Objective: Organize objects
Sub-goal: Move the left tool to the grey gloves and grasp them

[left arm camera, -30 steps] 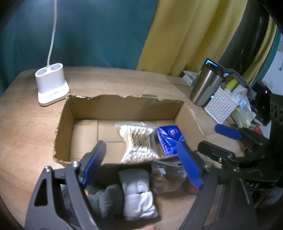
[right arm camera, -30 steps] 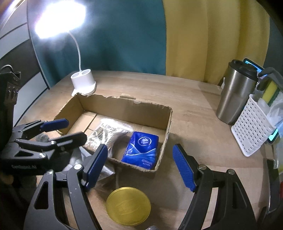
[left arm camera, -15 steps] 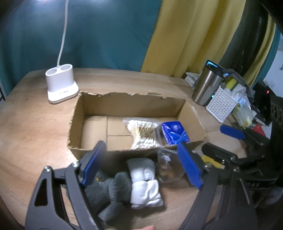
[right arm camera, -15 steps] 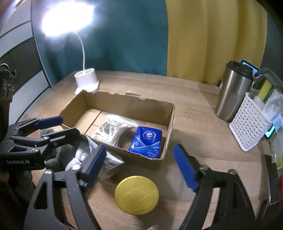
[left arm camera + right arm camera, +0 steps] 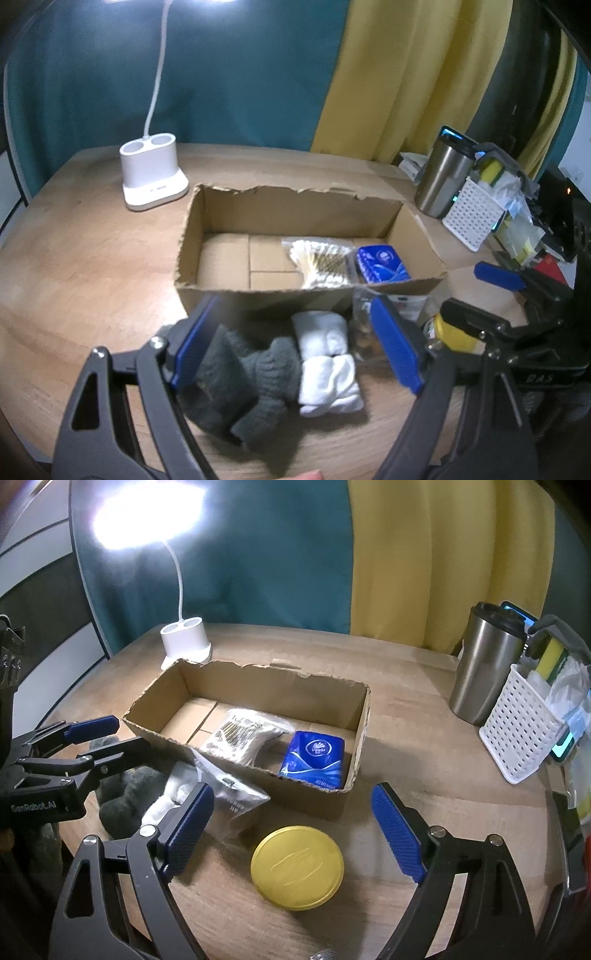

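Observation:
An open cardboard box (image 5: 295, 201) (image 5: 266, 681) holds a bag of cotton swabs (image 5: 319, 260) (image 5: 243, 736) and a blue tissue pack (image 5: 382, 264) (image 5: 314, 757). In front of it lie grey socks (image 5: 247, 376) (image 5: 129, 786), white socks (image 5: 327, 363) (image 5: 166, 801), a clear plastic bag (image 5: 229, 794) and a round yellow tin (image 5: 297, 866). My left gripper (image 5: 295, 350) (image 5: 99, 740) is open and empty above the socks. My right gripper (image 5: 291, 827) (image 5: 476, 291) is open and empty above the tin.
A white lamp base (image 5: 151, 171) (image 5: 186, 642) stands behind the box on the left. A steel tumbler (image 5: 441, 175) (image 5: 485, 664) and a white perforated basket (image 5: 474, 212) (image 5: 524, 734) of clutter stand at the right. The wooden table's edge is near me.
Both grippers have pulled back and up from the box, so the socks, bag and tin show more fully. Both stay open and empty.

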